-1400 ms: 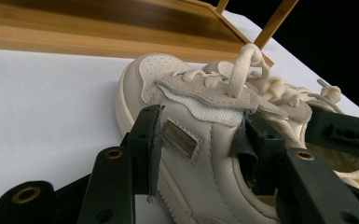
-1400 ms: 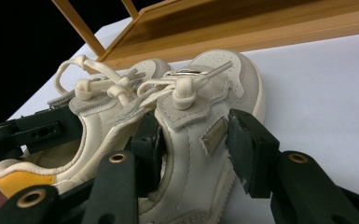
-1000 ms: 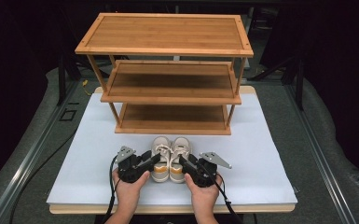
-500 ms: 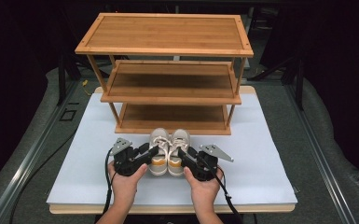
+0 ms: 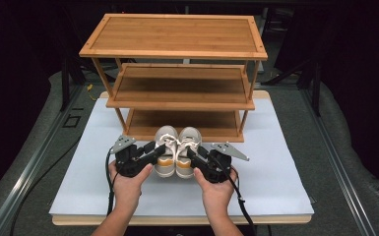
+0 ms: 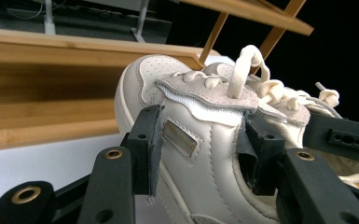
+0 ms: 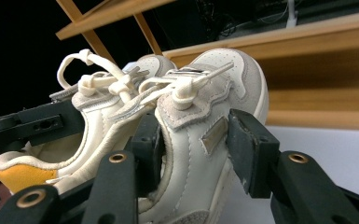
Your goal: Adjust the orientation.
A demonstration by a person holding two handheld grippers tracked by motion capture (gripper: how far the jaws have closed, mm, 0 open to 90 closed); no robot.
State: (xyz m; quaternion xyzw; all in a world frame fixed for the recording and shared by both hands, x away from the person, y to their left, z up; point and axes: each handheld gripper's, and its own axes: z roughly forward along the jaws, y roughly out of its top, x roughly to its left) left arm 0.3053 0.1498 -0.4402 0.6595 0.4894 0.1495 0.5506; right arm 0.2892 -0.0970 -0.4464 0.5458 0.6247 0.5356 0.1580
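Note:
A pair of cream sneakers with orange heels hangs side by side just in front of the wooden rack. My left gripper [image 5: 157,150] is shut on the left sneaker [image 5: 166,160]. In the left gripper view its jaws [image 6: 200,154] clamp the side wall of that left sneaker [image 6: 191,112], one pad outside and one inside the opening. My right gripper [image 5: 193,153] is shut on the right sneaker [image 5: 188,142]. In the right gripper view its jaws [image 7: 198,154] pinch the right sneaker [image 7: 205,102] the same way, with the left sneaker [image 7: 93,126] beside it.
A three-tier bamboo shoe rack [image 5: 177,37] stands at the back of the white board [image 5: 275,162]; its bottom shelf [image 5: 182,120] lies bare right behind the sneakers. Dark floor and metal rails flank the table. White surface stays free left and right of the hands.
Both hands have risen together with the sneakers, which now sit higher in the high view and closer to the rack's bottom shelf. Both grips are unchanged.

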